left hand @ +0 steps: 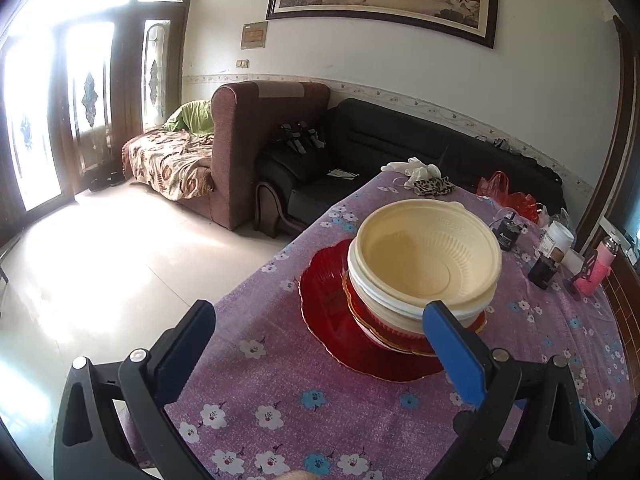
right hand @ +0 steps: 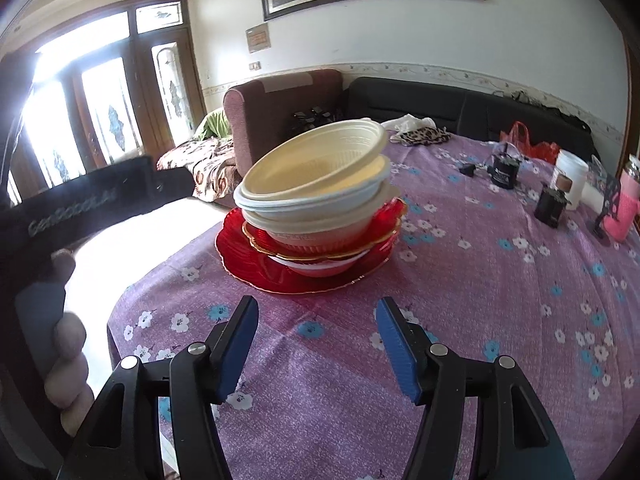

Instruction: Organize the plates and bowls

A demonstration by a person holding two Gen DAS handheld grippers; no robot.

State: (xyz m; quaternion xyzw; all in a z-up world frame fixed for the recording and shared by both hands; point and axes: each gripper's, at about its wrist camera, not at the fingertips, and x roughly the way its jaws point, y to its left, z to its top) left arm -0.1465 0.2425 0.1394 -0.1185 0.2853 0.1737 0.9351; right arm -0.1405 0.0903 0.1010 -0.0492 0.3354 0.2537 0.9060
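Both grippers, left (left hand: 318,344) and right (right hand: 316,344), hold their fingers spread wide and empty before a leaning stack of cream bowls (right hand: 316,184) on red plates (right hand: 236,248) on the table (right hand: 480,280); light, slippery plastic, best gripped by the rim.

Left tongs (left hand: 320,344) stand spread to their widest, nothing between the pads, tilted down toward the stack of bowls (left hand: 424,264); the blue-padded finger (left hand: 454,354) overlaps the stack's near side in the left wrist view, though contact cannot be told. Right tongs (right hand: 316,344) hang short of the stack, well apart from it, jaws partly spread and empty, also angled downward. In the right wrist view, left of the stack, the person's left hand (right hand: 66,360) wraps its fingers around the other tool's dark handle.
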